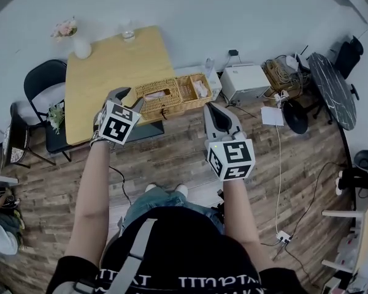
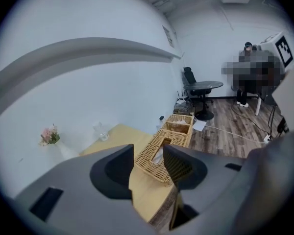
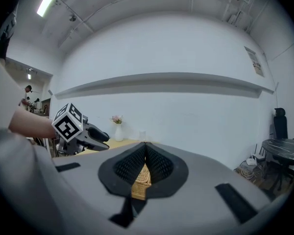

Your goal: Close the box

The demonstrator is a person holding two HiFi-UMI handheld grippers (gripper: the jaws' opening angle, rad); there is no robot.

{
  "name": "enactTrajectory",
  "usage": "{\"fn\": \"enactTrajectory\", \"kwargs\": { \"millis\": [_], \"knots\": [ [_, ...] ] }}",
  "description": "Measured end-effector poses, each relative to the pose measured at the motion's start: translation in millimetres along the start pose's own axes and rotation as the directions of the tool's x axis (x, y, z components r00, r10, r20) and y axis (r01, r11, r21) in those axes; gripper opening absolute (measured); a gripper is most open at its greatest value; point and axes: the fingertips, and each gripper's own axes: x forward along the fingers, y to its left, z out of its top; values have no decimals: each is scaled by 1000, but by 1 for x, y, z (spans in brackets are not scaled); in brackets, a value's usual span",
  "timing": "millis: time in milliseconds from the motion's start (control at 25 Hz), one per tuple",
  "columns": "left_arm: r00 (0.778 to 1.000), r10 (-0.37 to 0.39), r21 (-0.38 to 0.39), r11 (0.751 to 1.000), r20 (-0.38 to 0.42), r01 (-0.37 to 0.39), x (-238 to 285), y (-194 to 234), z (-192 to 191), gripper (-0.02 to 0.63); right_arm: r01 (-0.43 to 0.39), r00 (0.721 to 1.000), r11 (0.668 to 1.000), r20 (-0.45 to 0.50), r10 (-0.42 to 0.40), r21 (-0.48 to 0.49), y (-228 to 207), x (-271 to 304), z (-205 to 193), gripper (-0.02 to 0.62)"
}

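Note:
A wicker box lies open on the right end of the wooden table (image 1: 104,72). Its slotted lid (image 1: 156,95) is flipped flat on the left, and its base (image 1: 196,87), with white material inside, hangs past the table's corner. In the left gripper view the lid (image 2: 154,153) is nearest and the base (image 2: 180,124) lies beyond it. My left gripper (image 1: 130,98) (image 2: 148,153) hovers just left of the lid, open with nothing between the jaws. My right gripper (image 1: 210,107) (image 3: 145,145) is below the base, shut and empty, with wicker showing under its tips.
A white vase of pink flowers (image 1: 80,45) and a glass (image 1: 128,34) stand at the table's far side. A black chair (image 1: 43,81) is on the left. A white appliance (image 1: 245,81), tangled cables (image 1: 279,72) and a dark round table (image 1: 331,87) are on the right.

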Motion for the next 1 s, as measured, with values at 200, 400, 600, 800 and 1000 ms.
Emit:
{"fn": "enactTrajectory", "kwargs": {
  "millis": [200, 400, 600, 800, 1000],
  "knots": [
    [996, 9, -75, 997, 86, -3, -18, 18, 19, 175, -7, 1000, 1000, 9, 8, -23, 8, 10, 26, 15],
    [982, 40, -142, 990, 184, -13, -34, 34, 41, 175, -13, 999, 997, 31, 15, -73, 12, 20, 49, 15],
    [962, 48, -208, 978, 268, 9, -49, 47, 55, 175, 0, 999, 992, 47, 6, -125, 17, 28, 65, 15],
    [911, 90, -293, 955, 403, 35, -69, 66, 78, 175, 21, 997, 990, 77, -10, -137, 17, 32, 79, 15],
    [832, 111, -259, 965, 543, 40, -95, 73, 113, 175, 53, 994, 979, 101, -34, -197, 10, 33, 97, 15]
  ]
}}
